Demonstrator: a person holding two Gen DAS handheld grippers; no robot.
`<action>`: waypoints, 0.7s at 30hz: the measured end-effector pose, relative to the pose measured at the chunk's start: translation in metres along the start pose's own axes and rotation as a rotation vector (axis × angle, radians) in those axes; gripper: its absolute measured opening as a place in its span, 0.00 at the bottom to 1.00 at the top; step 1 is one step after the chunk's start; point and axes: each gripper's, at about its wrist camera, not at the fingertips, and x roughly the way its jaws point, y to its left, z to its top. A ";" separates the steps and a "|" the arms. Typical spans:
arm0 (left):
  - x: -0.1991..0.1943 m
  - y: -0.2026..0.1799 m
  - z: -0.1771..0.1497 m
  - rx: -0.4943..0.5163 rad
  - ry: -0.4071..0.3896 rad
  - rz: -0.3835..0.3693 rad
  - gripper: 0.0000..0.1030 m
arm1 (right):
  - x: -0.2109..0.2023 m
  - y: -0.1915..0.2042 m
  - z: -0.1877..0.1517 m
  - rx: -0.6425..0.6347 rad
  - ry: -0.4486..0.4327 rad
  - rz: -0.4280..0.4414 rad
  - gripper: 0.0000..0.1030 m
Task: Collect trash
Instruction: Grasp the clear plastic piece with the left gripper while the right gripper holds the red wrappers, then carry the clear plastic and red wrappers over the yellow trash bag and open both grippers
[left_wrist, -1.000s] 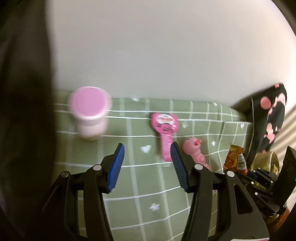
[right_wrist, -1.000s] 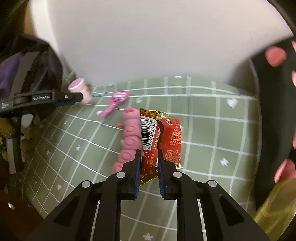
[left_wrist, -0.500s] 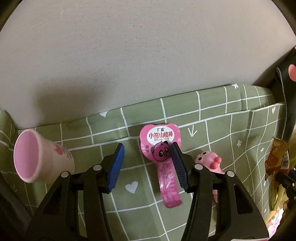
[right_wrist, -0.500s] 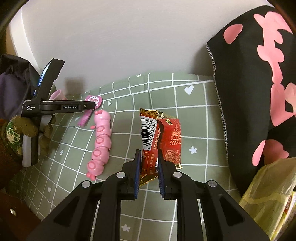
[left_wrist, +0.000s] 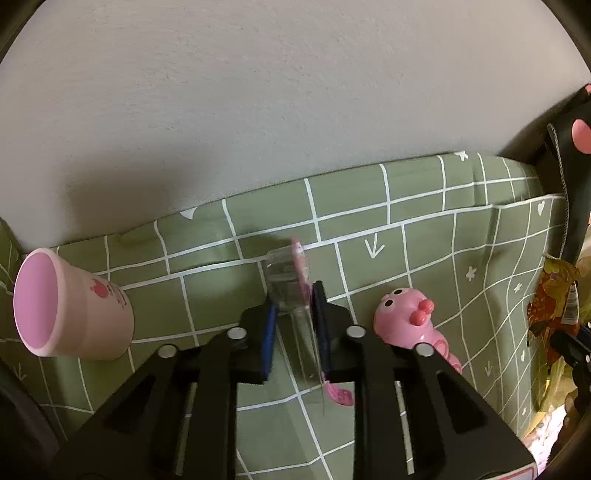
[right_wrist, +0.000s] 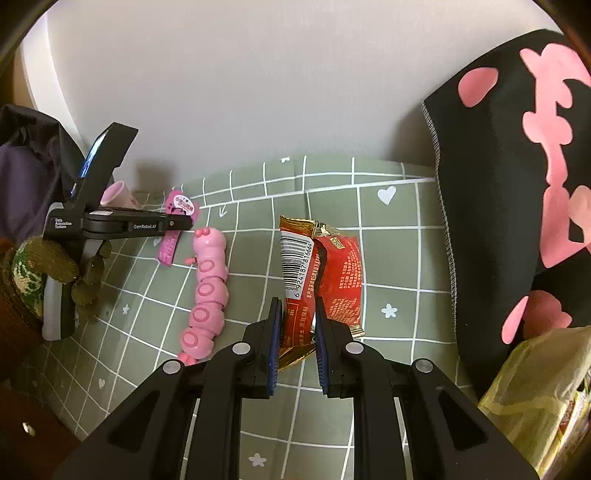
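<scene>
The left tool (left_wrist: 295, 314) has just been closing, and its blue pads now pinch a pink candy-stick wrapper (left_wrist: 301, 273) with a clear plastic sleeve. The wrapper stands on edge between the pads, its long axis running along the tool's own pointing line: the heart-shaped head pokes out ahead of the tips, the pink tail trails back under the right finger. In the right wrist view the same wrapper (right_wrist: 173, 236) shows its printed head above the left tool's fingers and its tail hanging below them, apparently lifted off the green checked cloth (right_wrist: 388, 258).

The right tool (right_wrist: 297, 321) is narrow, clamped on the near end of a red and gold snack wrapper (right_wrist: 325, 273) whose length extends straight ahead of its tips.

Just right of the left tool's tips lies a pink caterpillar toy (left_wrist: 410, 321); a pink cup (left_wrist: 70, 306) lies on its side well to the left. Neither reads as trash.

Ahead and right of the right tool is a yellowish bag (right_wrist: 535, 387), beside a black cloth with pink blotches (right_wrist: 517, 166). If that bag is the bin, the right tool is the nearer; the left must cross over the toy to reach it.
</scene>
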 end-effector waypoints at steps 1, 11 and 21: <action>0.001 0.001 0.000 -0.004 -0.001 -0.004 0.14 | -0.002 0.000 -0.001 0.002 -0.004 -0.004 0.16; -0.014 0.016 -0.017 -0.066 -0.039 -0.069 0.13 | -0.026 -0.010 -0.026 0.089 -0.022 -0.093 0.16; -0.082 0.001 -0.046 -0.069 -0.158 -0.120 0.13 | -0.066 -0.019 -0.048 0.073 -0.047 -0.096 0.16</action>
